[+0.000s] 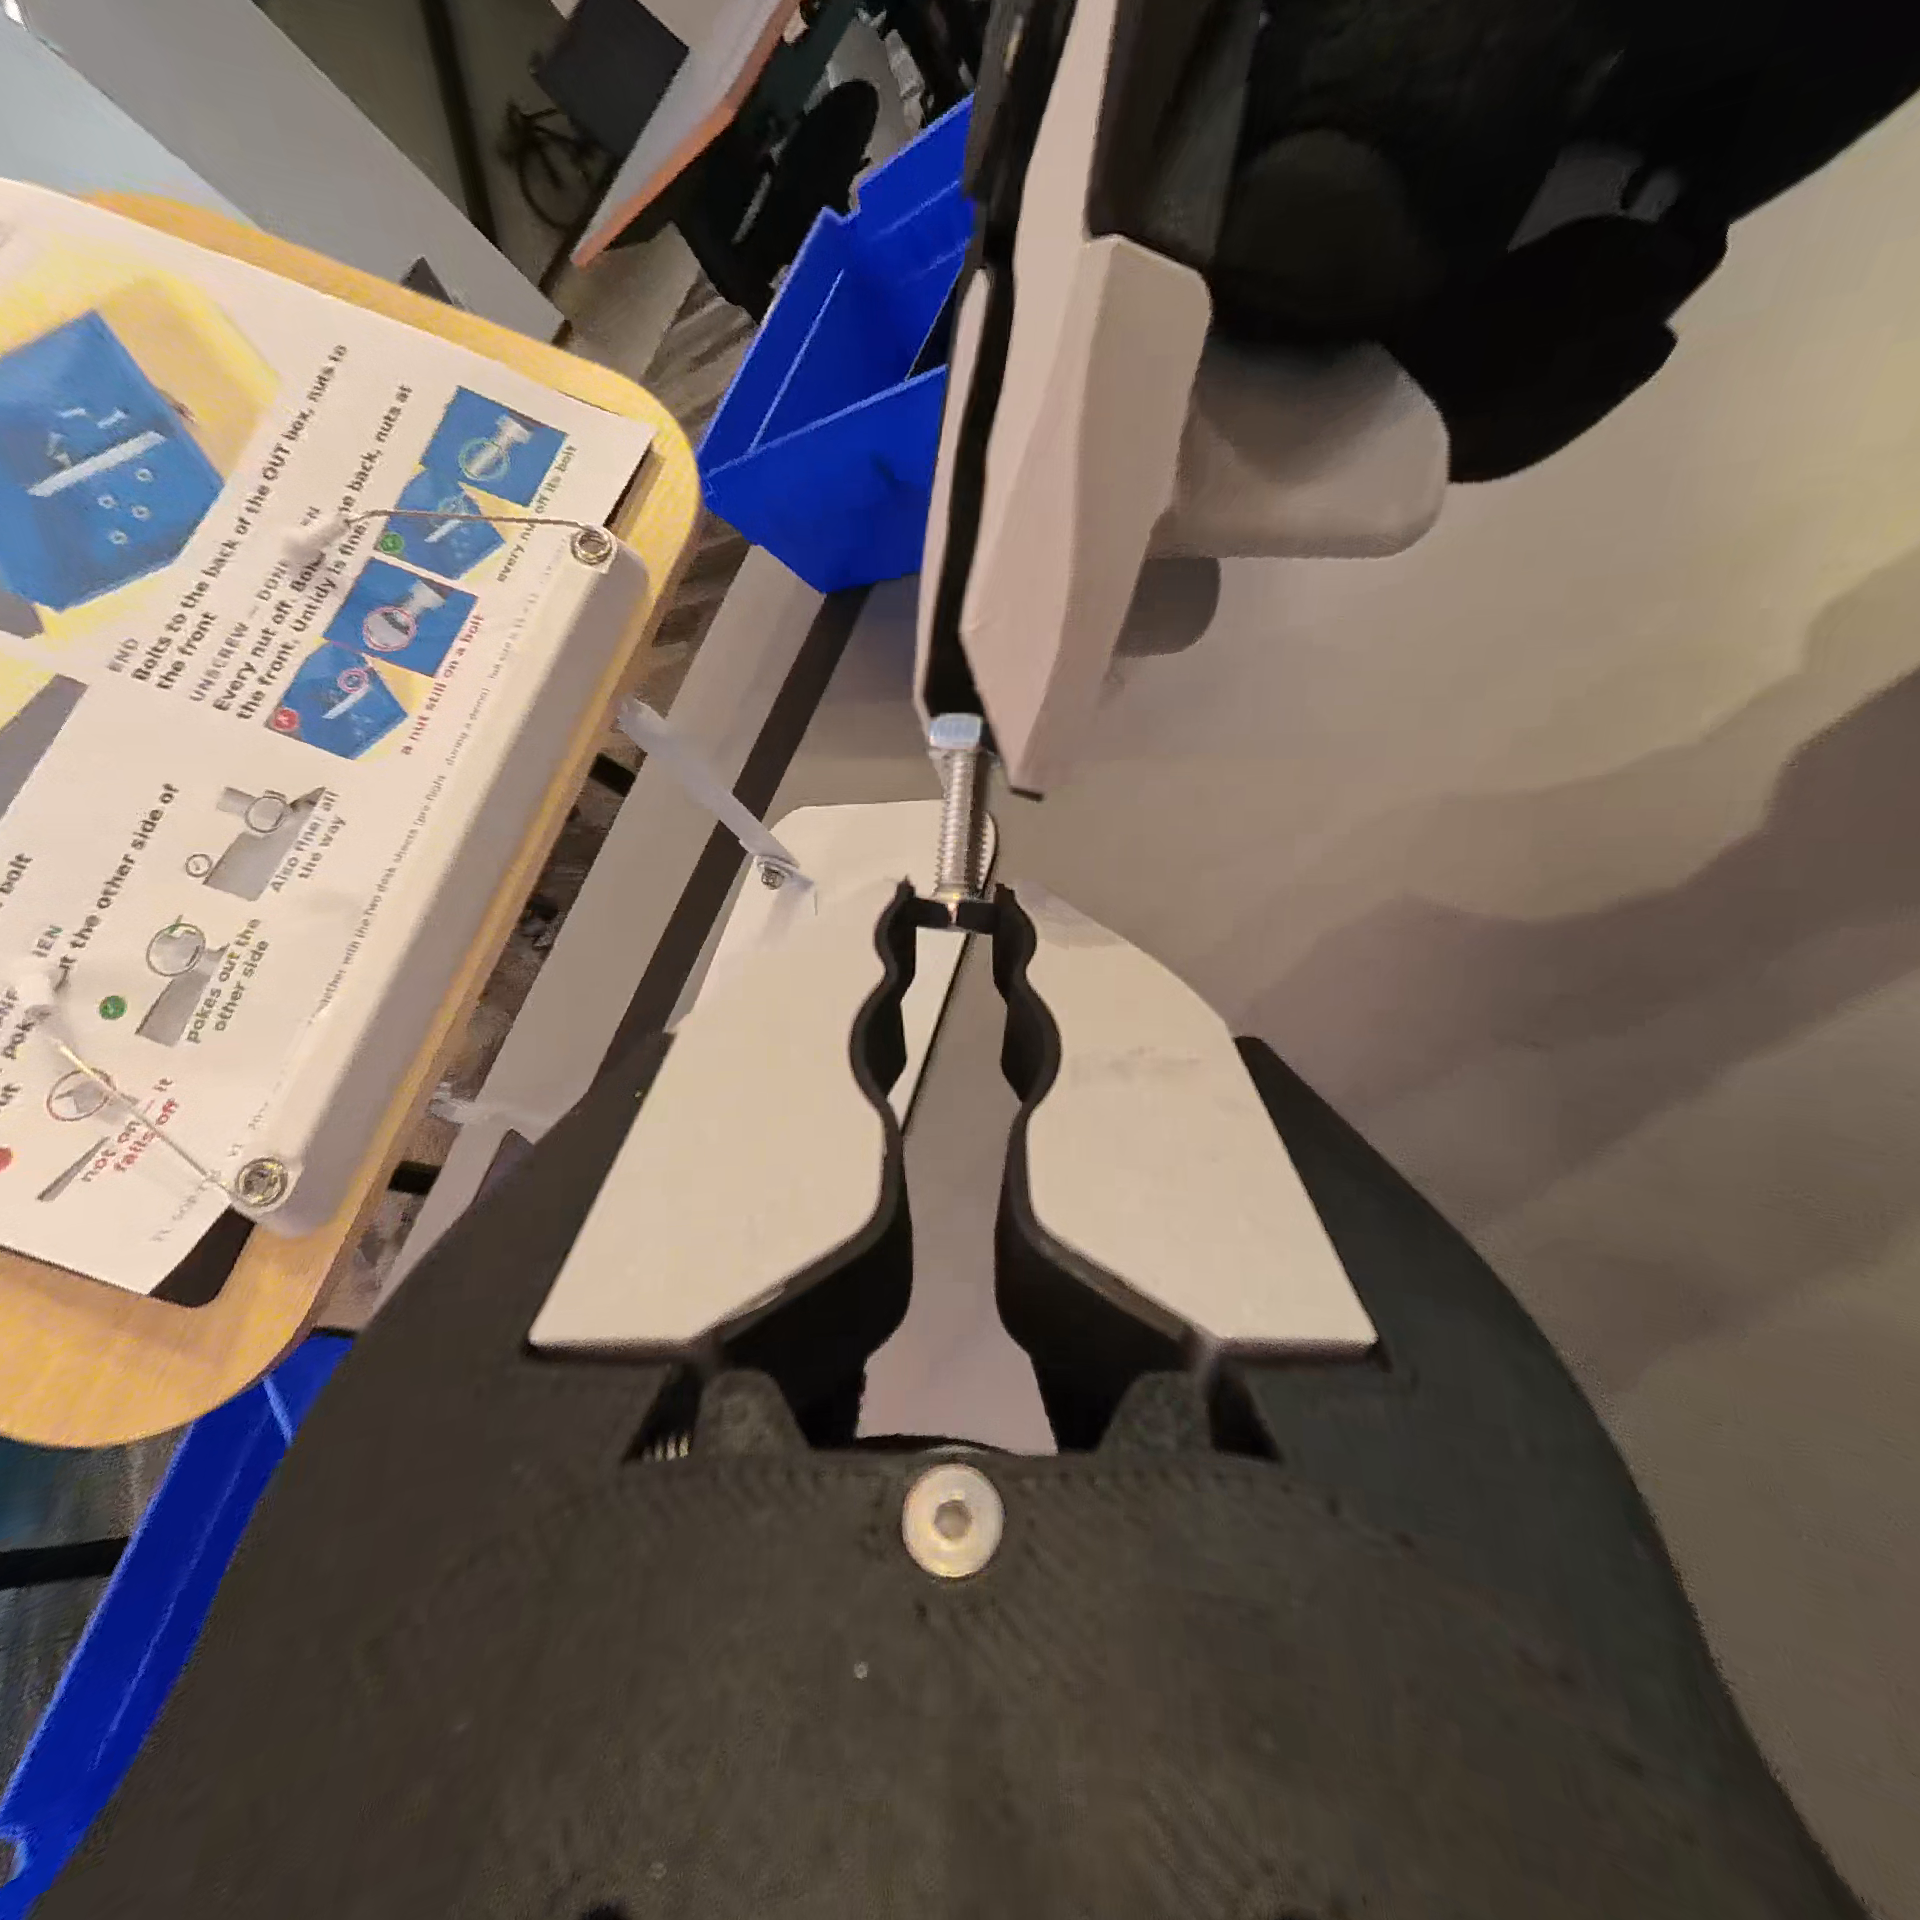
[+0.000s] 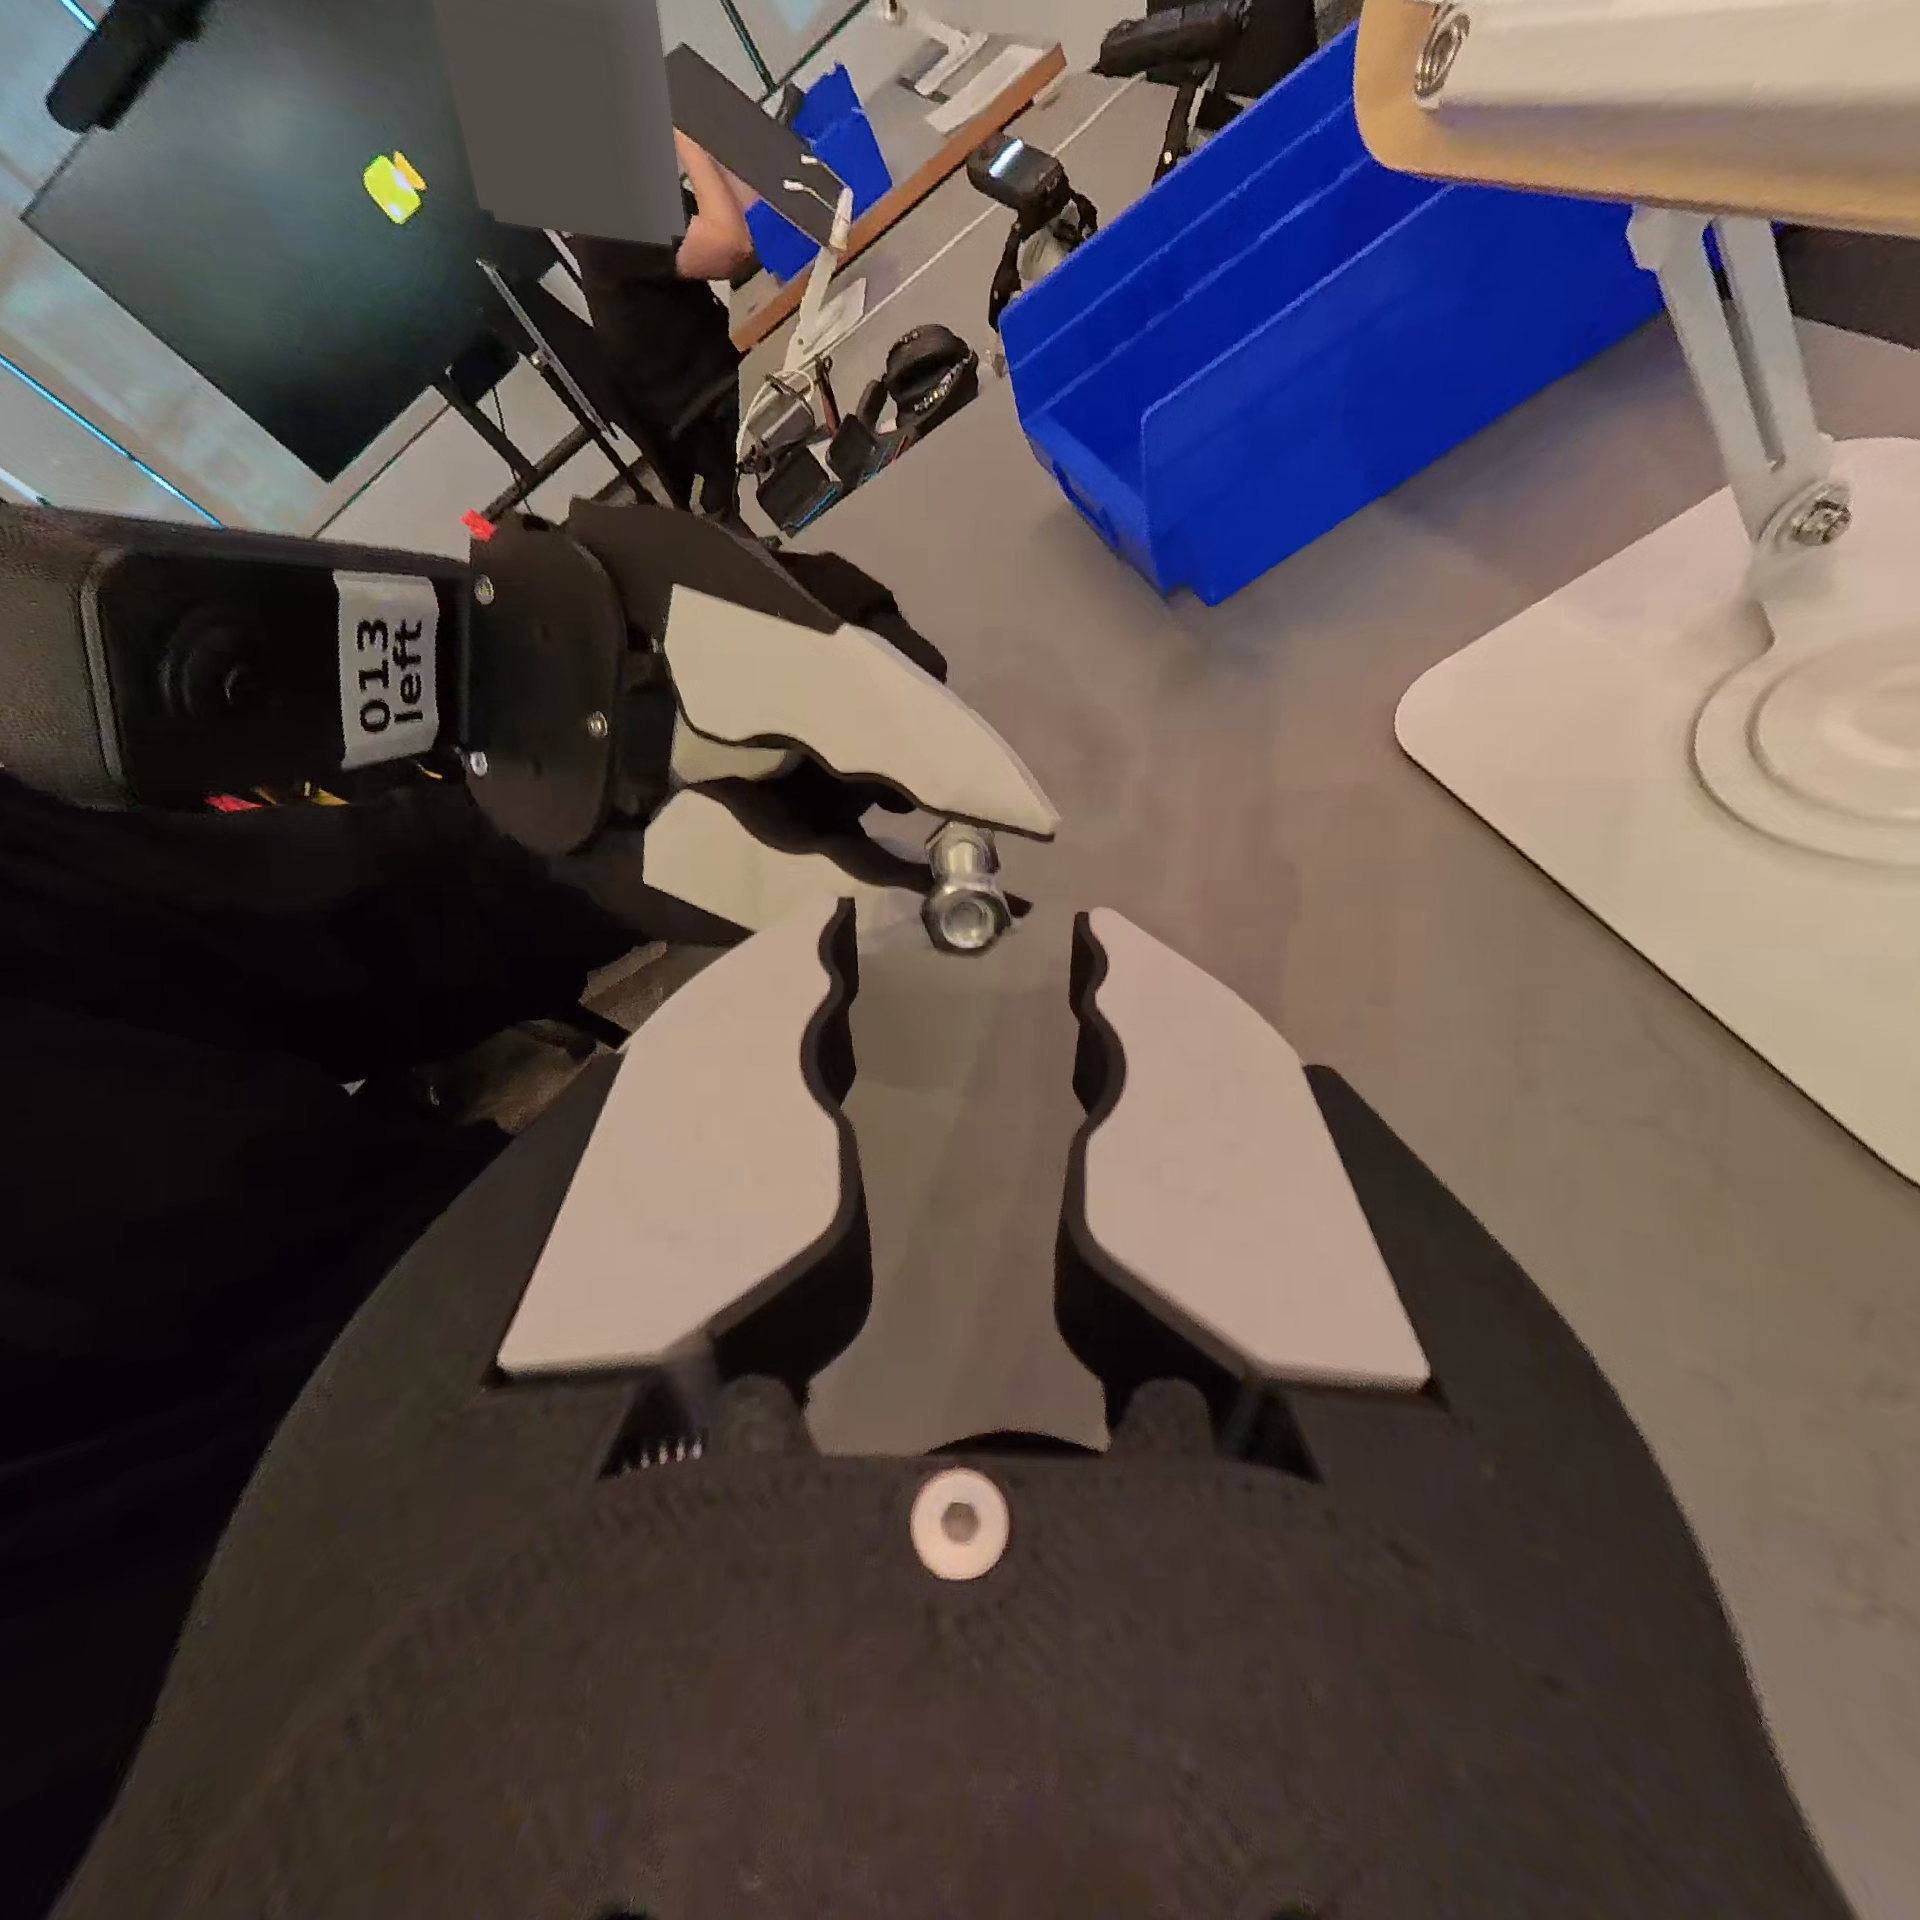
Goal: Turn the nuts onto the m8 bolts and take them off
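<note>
Left claw point(image 2: 977, 842) pinches the silver threaded steel bolt point(image 2: 961, 868) by its head end, above the grey worktop point(image 2: 1299, 831). A silver hex nut point(image 2: 966, 920) sits at the bolt's tip. Right claw point(image 2: 966, 945) is spread, pads clear of the nut. Judged mid-turn; more turning remains.

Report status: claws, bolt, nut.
Left claw shut on bolt. Right claw open, tips either side of nut, not pressing. Nothing in the way.
</note>
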`<state>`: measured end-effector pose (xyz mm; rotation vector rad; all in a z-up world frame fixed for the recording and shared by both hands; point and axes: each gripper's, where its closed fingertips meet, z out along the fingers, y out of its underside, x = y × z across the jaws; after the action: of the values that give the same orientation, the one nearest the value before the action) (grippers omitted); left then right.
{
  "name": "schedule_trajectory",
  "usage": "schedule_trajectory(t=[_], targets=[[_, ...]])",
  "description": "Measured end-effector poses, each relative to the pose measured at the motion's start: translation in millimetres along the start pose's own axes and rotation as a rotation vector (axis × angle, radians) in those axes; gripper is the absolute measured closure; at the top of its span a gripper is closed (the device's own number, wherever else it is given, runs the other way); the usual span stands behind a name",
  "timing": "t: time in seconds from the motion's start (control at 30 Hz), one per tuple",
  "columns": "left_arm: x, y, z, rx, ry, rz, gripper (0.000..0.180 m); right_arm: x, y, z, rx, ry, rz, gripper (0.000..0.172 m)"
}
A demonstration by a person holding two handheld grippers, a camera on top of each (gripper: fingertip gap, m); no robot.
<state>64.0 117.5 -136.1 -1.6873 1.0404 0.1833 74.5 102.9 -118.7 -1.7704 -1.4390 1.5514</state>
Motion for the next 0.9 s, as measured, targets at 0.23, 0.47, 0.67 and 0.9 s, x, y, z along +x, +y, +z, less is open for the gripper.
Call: schedule_trajectory(t=[0.23,0.47,0.67,0.9], targets=[[-11,-3,0,-0.038,-0.150,0.111,0.166,-1,-2,7,0.036,-0.024,0.073,0.141],[-11,-4,3,-0.068,-0.231,0.214,0.166,1,-8,5,0.116,-0.085,0.166,0.149],[-10,-4,3,-0.064,-0.201,0.174,0.166,4,-9,5,0.118,-0.061,0.115,0.157],[14,-21,-10,0.120,0.301,-0.291,0.166,-16,-6,1,-0.069,0.003,-0.438,0.157]])
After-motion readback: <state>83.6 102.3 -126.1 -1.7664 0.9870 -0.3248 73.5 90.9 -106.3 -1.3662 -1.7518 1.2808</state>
